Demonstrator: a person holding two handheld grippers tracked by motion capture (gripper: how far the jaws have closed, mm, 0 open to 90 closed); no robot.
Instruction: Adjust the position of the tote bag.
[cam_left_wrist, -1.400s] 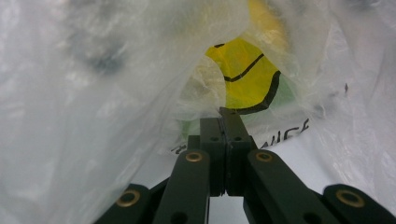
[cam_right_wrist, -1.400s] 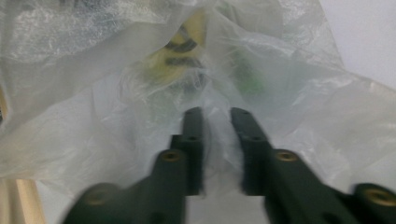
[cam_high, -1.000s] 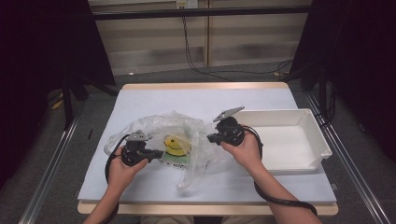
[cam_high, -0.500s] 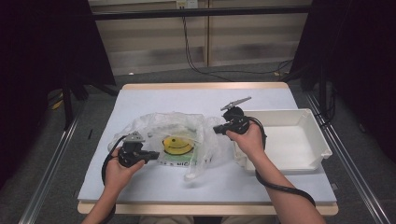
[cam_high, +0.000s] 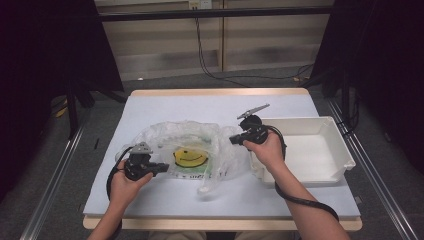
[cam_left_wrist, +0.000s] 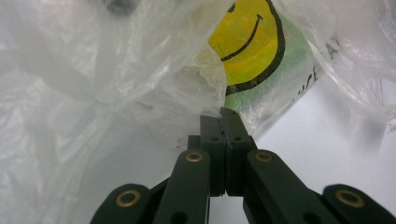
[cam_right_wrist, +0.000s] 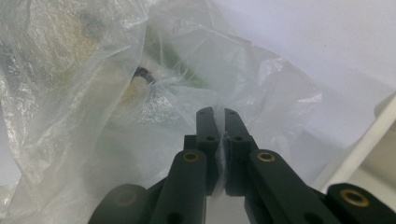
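High view: desk (cam_high: 165, 107) with a pale blue-white top and a wood-coloured rim; a clear plastic bag (cam_high: 187, 147) with a yellow smiley print lies crumpled near the middle of the desk, nearer the front edge than the far one. White tray (cam_high: 340, 150) stands at the right edge, just beside the bag. Left tongs (cam_high: 161, 168) sit at the bag's left end, held in the person's left hand (cam_high: 125, 180), a black cable looping beneath. Right tongs (cam_high: 234, 140) sit at the bag's right end, against the tray's left wall, held in the right hand (cam_high: 270, 150), a grey plate standing above them. Left gripper view: left tongs (cam_left_wrist: 226, 116) closed, jaws pressed together on a fold of the plastic bag (cam_left_wrist: 140, 84); the smiley print shows through the film beyond, bare desk (cam_left_wrist: 336, 140) to the right. Right gripper view: right tongs (cam_right_wrist: 217, 116) closed on a thin pinch of the plastic bag (cam_right_wrist: 93, 93), film visible between the jaws; dim greenish contents inside the bag, not identifiable; tray (cam_right_wrist: 369, 140) edge at lower right.
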